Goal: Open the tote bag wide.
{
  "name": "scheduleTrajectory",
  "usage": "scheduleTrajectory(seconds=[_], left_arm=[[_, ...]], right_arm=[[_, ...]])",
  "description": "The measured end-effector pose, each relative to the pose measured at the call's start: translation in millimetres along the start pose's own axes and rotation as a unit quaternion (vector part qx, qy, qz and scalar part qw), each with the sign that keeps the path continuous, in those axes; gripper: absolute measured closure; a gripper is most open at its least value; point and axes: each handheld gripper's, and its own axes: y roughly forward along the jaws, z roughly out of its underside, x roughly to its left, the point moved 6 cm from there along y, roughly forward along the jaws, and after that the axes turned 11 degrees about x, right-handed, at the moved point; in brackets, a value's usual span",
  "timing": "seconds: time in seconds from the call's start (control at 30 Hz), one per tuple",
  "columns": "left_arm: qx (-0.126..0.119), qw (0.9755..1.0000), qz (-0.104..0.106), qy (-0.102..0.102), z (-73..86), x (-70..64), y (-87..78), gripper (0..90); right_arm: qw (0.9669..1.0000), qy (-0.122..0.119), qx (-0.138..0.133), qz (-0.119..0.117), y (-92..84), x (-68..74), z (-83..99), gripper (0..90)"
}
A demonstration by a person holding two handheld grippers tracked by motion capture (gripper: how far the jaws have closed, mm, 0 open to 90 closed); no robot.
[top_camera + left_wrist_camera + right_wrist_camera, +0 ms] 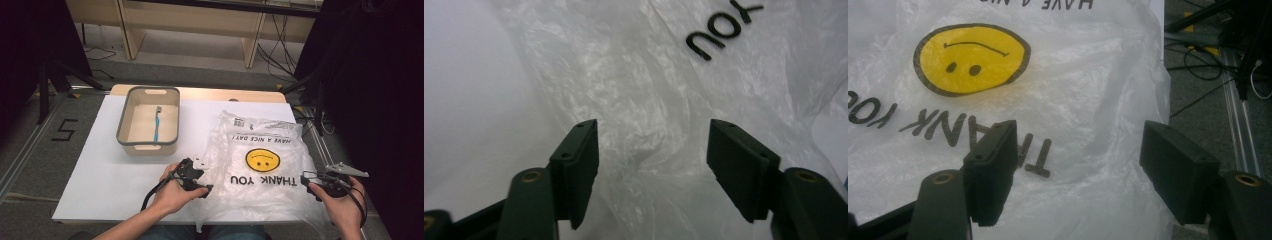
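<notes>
Plastic bag flat at the near right of the tabletop, both tongs spread at its near edge.

One white tabletop (100, 170) carries one translucent plastic bag (260, 150) printed with a smiley face and "THANK YOU", its long axis running from near edge to far edge. One grey-rimmed bin (131, 116) sits toward the far left, holding one blue toothbrush (157, 124). Left tongs (202, 175) stand spread at the bag's near left corner, crumpled film lying between the jaws, unpinched. Right tongs (306, 179) stand spread at its near right edge, gripping nothing. Judgement: left tongs are nearer to a hold.
</notes>
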Motion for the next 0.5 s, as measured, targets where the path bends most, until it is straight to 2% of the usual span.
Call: scheduleTrajectory(seconds=[0.1, 0.13, 0.17, 0.2, 0.33, 0.4, 0.5], left_arm=[[0.038, 0.9989, -0.015, 0.023, 7.8, -1.0, 9.4, 28.7], [0.049, 0.9984, -0.017, 0.025, 10.3, -0.1, 12.4, 28.7], [0.046, 0.9987, -0.012, 0.016, 10.6, 0.4, 13.3, 28.4], [0.048, 0.9987, -0.012, 0.015, 10.6, 1.9, 12.6, 28.5], [0.054, 0.9983, -0.015, 0.015, 9.9, 4.5, 10.3, 38.3], [0.054, 0.9982, -0.016, 0.021, 9.5, 3.7, 8.9, 49.9], [0.052, 0.9981, -0.016, 0.031, 9.1, 0.9, 8.7, 62.4]], right_arm=[[0.9998, 0.011, 0.019, 0.001, 3.2, -3.4, 4.8, 30.8], [0.9995, 0.015, 0.028, 0.001, 4.9, -4.3, 7.1, 31.0], [0.9991, 0.018, 0.040, 0.002, 7.0, -5.0, 9.8, 31.6], [0.9984, 0.021, 0.053, 0.000, 9.1, -5.1, 12.7, 32.8], [0.9953, 0.030, 0.092, -0.004, 16.4, -6.2, 21.8, 42.8], [0.9935, 0.030, 0.109, -0.010, 19.0, -7.5, 25.5, 51.2], [0.9908, 0.030, 0.131, -0.014, 20.7, -8.0, 30.1, 65.9]])
